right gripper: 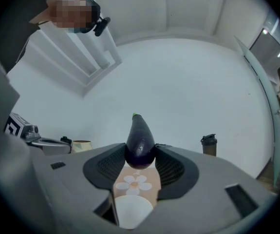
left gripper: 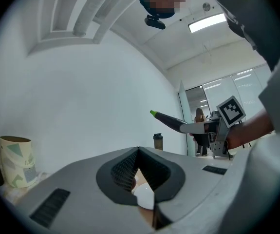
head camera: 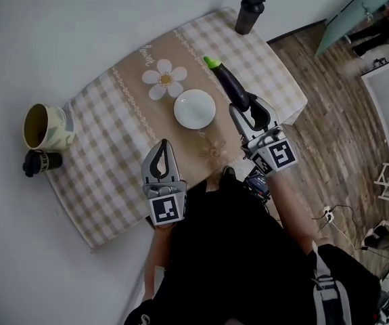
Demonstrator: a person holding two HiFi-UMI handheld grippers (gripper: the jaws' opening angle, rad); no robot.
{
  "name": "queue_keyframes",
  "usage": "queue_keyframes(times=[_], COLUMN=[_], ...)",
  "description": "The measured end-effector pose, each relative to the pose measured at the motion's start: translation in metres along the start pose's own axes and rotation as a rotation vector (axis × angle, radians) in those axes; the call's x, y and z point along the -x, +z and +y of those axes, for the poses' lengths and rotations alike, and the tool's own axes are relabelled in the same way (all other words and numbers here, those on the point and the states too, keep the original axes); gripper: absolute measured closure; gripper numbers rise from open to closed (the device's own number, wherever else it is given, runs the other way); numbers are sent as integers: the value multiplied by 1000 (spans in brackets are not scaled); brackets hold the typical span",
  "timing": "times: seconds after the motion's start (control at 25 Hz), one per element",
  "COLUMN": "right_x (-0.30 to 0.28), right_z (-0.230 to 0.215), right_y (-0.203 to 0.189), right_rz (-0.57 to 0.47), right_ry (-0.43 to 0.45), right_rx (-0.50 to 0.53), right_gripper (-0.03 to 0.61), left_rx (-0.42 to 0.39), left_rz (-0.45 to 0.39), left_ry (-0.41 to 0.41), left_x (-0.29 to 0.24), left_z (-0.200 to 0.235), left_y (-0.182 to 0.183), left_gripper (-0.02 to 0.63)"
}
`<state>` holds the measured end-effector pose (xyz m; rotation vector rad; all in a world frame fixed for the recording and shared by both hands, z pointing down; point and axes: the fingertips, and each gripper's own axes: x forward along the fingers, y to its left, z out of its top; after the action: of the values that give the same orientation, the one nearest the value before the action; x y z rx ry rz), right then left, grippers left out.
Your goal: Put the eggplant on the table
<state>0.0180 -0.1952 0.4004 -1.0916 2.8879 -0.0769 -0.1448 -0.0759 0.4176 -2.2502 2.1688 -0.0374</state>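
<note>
One eggplant [head camera: 226, 80] was held above the worktop [head camera: 106, 181]
From frame left stood one mug [head camera: 44, 127] and one small black bottle [head camera: 40, 161]. The left hand-held gripper [head camera: 161, 144] was clenched and empty. One white plate [head camera: 195, 109] sat at centre. The right hand-held gripper [head camera: 245, 107] grasped the eggplant's base. One shaker [head camera: 249, 15] stood upper right.

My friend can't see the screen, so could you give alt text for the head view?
Seen from above, the right gripper holds a purple eggplant over a checked-cloth table bearing a white plate. The left gripper is shut and empty; a mug stands at the left.
</note>
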Motion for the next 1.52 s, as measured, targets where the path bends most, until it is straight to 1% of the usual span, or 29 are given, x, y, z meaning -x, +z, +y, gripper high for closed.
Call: queue_keyframes(times=[0.16, 0.32, 0.6, 0.8, 1.04, 1.36, 1.52], right_x=[-11, -15, -34, -44, -48, -53, -53], right_z=[-2, 1, 6, 11, 17, 25, 29], right_y=[-14, -29, -64, -89, -121, -173, -194], right_rz=[30, 70, 155, 219, 295, 445, 497], right_ry=[-6, -25, -17, 0, 1, 12, 24], right_rx=[9, 3, -4, 0, 5, -15, -28], right_gripper=[379, 379, 379, 379, 379, 379, 379], left_rx=[-4, 3, 3, 0, 9, 16, 11], left_rz=[-6, -1, 3, 9, 9, 18, 18], left_ry=[-21, -61, -93, -95, -99, -92, -89], left_x=[-5, -6, -10, -10, -9, -9, -9], left_z=[4, 2, 2, 8, 13, 18, 20], left_y=[-4, -7, -13, -17, -22, -25, -26], left_gripper=[612, 612, 612, 612, 612, 611, 611])
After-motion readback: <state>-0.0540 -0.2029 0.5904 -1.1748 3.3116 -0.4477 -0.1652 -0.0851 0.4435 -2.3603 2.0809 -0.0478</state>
